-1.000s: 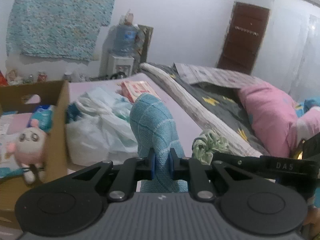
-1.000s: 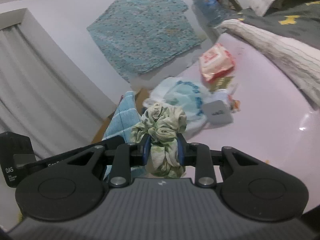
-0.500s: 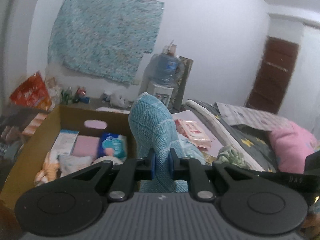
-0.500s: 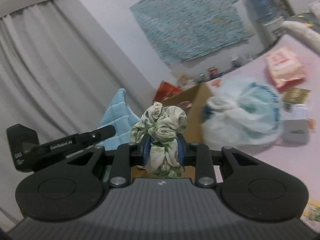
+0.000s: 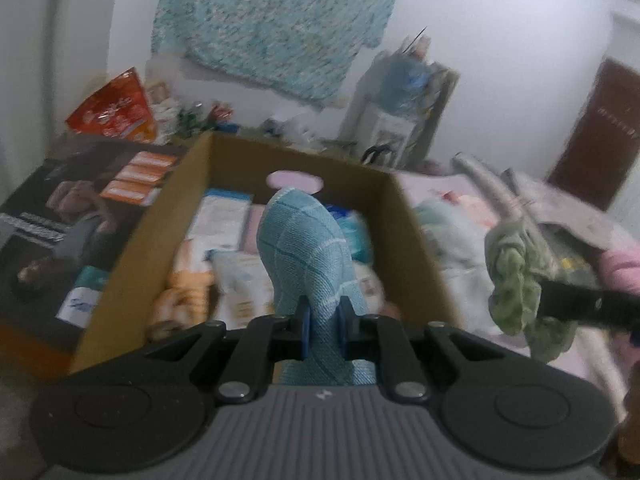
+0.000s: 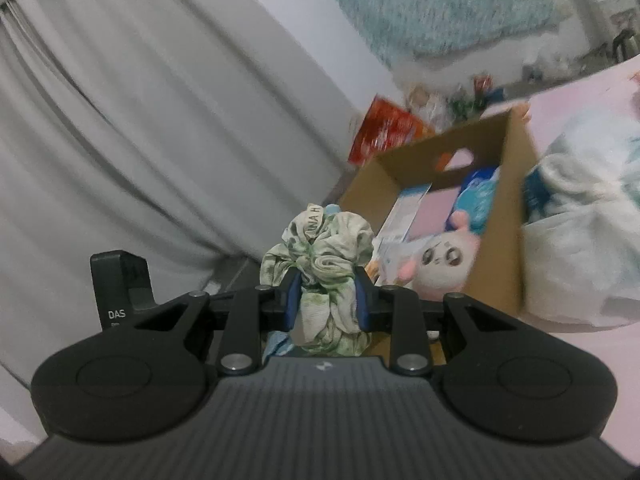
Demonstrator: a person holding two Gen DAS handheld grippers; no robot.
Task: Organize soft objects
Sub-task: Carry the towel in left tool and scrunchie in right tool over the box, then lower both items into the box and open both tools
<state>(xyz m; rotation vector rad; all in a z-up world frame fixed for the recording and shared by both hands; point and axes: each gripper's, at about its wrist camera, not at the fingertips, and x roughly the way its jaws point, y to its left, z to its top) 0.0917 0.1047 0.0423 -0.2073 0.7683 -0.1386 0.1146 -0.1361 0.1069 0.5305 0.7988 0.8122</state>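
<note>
**Lighting and image quality, both wrist views**

Soft, even indoor light of middling brightness; no hard shadows and no glare. The white wall at upper right of the left view is the brightest area, and the curtain at left of the right view shows only gentle fold shading. Motion blur smears the backgrounds: the cardboard box and the wall cloth lack crisp edges. The foreground gripper bodies stay sharp. Fisheye distortion bends straight lines near the borders, and the corners darken to black.
</note>
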